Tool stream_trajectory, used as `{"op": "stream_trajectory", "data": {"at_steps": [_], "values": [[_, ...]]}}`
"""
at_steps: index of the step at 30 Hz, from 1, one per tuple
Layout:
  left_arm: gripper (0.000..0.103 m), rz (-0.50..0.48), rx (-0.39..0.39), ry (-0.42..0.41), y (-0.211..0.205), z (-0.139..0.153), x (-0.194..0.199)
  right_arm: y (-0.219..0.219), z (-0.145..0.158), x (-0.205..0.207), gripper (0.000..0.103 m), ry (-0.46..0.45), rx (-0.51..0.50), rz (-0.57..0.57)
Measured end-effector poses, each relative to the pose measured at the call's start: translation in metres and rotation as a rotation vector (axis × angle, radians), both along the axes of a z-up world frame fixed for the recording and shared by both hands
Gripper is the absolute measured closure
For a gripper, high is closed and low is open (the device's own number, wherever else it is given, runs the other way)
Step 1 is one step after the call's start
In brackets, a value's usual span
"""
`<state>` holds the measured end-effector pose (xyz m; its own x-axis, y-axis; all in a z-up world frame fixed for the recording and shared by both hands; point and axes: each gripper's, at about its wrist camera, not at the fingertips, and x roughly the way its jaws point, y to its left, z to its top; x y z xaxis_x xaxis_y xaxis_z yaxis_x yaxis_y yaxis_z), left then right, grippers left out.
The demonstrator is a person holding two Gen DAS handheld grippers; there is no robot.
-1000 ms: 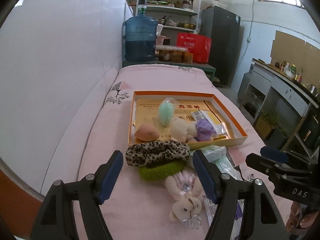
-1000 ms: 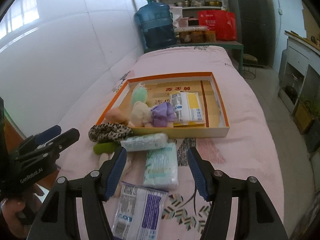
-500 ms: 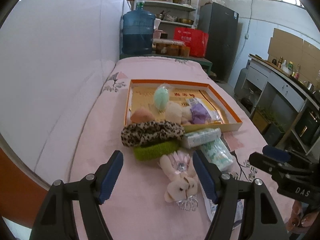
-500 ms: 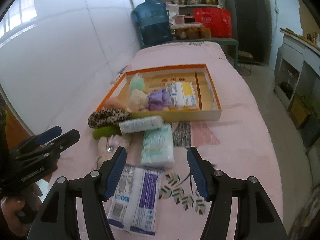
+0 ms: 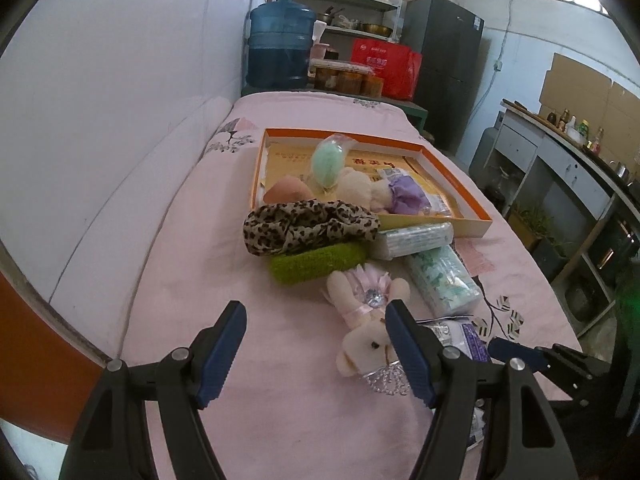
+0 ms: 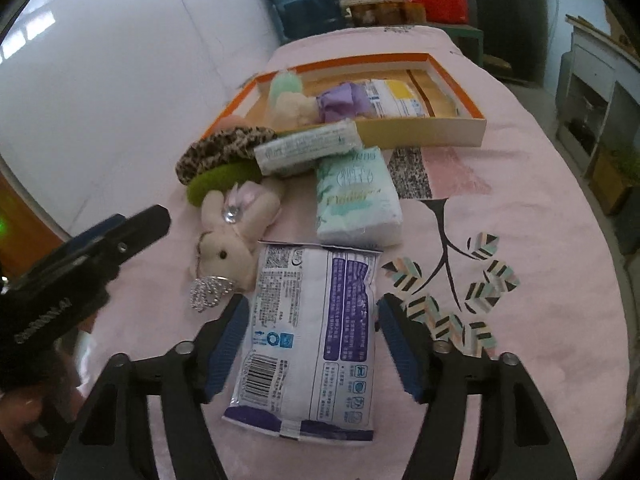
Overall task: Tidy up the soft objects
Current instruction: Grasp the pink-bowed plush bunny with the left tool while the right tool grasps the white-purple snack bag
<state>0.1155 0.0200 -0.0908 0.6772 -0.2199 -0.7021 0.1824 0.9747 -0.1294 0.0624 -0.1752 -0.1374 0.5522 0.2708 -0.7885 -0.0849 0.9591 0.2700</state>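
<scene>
My right gripper [image 6: 312, 306] hovers low over the pink bed, jaws opening, with a white and purple packet [image 6: 316, 320] lying flat between them, untouched by the pads. My left gripper [image 5: 315, 308] is open and holds nothing. A cream plush toy in a pink dress [image 5: 366, 312] lies just past its right finger. Beyond it lie a green scrunchie [image 5: 318, 264], a leopard-print scrunchie [image 5: 308, 226] and two tissue packs [image 5: 442, 276]. The orange-rimmed box [image 5: 452, 184] behind holds a mint puff [image 5: 328, 162], a peach sponge and a cream plush with purple cloth.
A white wall [image 5: 120, 120] runs along the bed's left side. A blue water jug [image 5: 280, 48], shelves, a red bag and a dark fridge stand past the bed's far end. The bed drops off on the right towards grey cabinets [image 5: 560, 184].
Both grippers have sunk towards the bed. The purple packet has come between the right gripper's fingers, which stand wider apart. The plush toy now sits close to the left gripper's right finger.
</scene>
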Motion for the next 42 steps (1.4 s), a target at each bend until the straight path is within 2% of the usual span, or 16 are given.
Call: {"op": "stream_trajectory", "data": {"at_steps": [11, 15, 18, 27, 30, 33, 37, 42], "values": [[0.031, -0.027, 0.012, 0.025, -0.016, -0.007, 0.015, 0.016, -0.019, 0.004, 0.032, 0.032, -0.081, -0.01], [0.031, -0.052, 0.04, 0.069, -0.034, -0.02, 0.028, 0.015, -0.019, 0.003, 0.049, 0.024, -0.085, 0.001], [0.031, -0.066, 0.046, 0.094, -0.044, -0.029, 0.034, 0.012, -0.018, 0.001, 0.056, 0.021, -0.075, 0.016], [0.031, -0.042, 0.062, 0.179, -0.055, -0.057, 0.048, -0.012, -0.015, -0.007, 0.061, 0.032, -0.028, 0.004], [0.038, -0.029, 0.079, 0.16, -0.056, -0.056, 0.046, -0.016, -0.016, -0.007, 0.061, 0.033, -0.018, 0.002], [0.055, -0.048, 0.049, 0.149, -0.054, -0.054, 0.045, -0.015, -0.015, -0.008, 0.061, 0.03, -0.021, 0.004], [0.06, -0.058, 0.031, 0.137, -0.053, -0.051, 0.041, -0.015, -0.015, -0.009, 0.061, 0.027, -0.021, 0.007], [0.06, -0.065, -0.001, 0.136, -0.048, -0.047, 0.032, -0.015, -0.013, -0.009, 0.062, 0.02, -0.015, 0.008]]}}
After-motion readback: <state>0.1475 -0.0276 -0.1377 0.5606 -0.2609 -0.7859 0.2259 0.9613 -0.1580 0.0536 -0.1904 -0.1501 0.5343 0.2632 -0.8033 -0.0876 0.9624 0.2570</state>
